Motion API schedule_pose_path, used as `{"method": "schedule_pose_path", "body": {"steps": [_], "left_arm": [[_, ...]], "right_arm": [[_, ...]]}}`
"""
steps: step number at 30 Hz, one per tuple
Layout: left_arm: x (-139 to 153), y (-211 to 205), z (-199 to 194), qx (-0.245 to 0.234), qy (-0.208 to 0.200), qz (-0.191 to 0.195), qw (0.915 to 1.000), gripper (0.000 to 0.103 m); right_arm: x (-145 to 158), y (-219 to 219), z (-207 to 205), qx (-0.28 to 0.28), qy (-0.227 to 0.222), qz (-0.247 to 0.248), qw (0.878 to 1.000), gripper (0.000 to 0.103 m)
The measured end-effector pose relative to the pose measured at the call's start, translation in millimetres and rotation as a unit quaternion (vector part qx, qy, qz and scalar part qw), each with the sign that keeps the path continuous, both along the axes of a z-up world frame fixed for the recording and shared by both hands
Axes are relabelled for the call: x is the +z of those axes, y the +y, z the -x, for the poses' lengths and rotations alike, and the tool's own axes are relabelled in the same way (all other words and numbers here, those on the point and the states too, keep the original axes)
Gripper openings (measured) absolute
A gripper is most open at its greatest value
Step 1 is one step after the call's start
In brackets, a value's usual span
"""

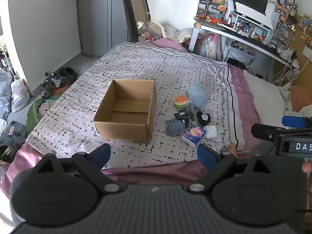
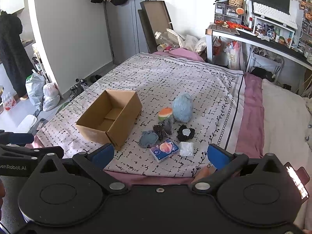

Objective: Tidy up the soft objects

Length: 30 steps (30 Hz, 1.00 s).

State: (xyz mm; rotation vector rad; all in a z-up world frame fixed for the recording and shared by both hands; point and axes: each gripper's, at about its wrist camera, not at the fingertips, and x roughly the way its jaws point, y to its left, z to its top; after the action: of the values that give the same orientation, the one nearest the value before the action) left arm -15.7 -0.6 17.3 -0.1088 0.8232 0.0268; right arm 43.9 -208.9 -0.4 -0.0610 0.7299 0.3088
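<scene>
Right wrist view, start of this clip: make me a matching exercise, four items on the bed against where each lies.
Items:
1. cardboard box
2. blue fluffy plush
3. tissue pack
4. black scrunchie

Places:
A. nearest the camera, just left of the white crumpled cloth
B. farthest back in the pile, right of the orange-topped toy
C. alone left of the pile, open and empty
D. between the plush and the white cloth

Pairs: 1-C, 2-B, 3-A, 4-D

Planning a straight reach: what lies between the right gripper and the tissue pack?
Only bare patterned blanket, in the right wrist view, between the open right gripper and the tissue pack.
</scene>
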Motion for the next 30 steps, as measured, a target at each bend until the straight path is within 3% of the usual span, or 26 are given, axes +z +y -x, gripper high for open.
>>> {"method": "schedule_pose_path", "body": {"steps": [30], "left_arm": [[-3.4, -2.4, -1.0, 0.005, 0.0, -0.001, 1.0, 0.094]], "right_arm": [[-2.7, -3.5, -2.5, -0.007, 0.001, 0.007, 1.0, 0.103]]}}
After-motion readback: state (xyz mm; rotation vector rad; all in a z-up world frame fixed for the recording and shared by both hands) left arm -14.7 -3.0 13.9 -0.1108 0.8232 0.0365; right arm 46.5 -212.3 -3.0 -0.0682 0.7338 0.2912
